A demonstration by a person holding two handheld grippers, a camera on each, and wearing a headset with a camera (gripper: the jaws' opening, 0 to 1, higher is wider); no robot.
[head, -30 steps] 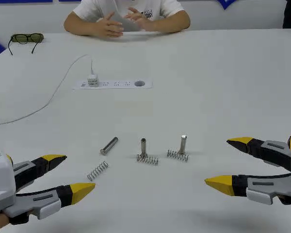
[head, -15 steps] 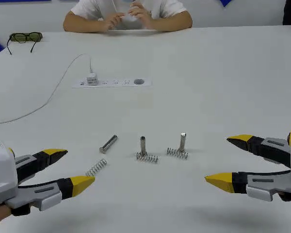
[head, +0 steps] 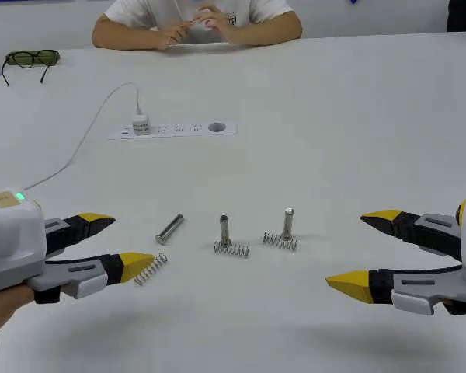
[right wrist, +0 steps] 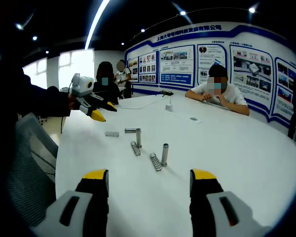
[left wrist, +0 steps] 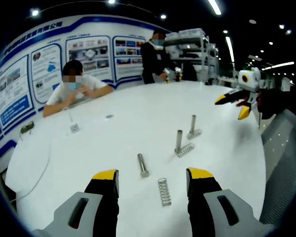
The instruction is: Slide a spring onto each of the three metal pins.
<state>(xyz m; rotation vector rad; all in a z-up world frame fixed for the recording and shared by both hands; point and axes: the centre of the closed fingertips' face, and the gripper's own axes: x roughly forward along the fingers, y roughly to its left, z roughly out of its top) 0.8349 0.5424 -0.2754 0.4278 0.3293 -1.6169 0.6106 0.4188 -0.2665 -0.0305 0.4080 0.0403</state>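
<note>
Three springs lie loose on the table [head: 334, 116], none threaded yet. Left hand-held gripper [head: 126, 242], jaws spread, lines up on the left spring [head: 151, 269] near the fallen pin [head: 169, 228]. Middle pin [head: 224, 228] and right pin [head: 288, 221] stand upright. Right hand-held gripper [head: 348, 250] is spread, empty. Next, likely: pinch that spring.

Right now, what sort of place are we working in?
Probably a showroom or exhibition hall: display boards line the curved wall, and racks stand beyond a big white table.

A spring [head: 232, 249] lies beside each pin [head: 224, 229].
</note>
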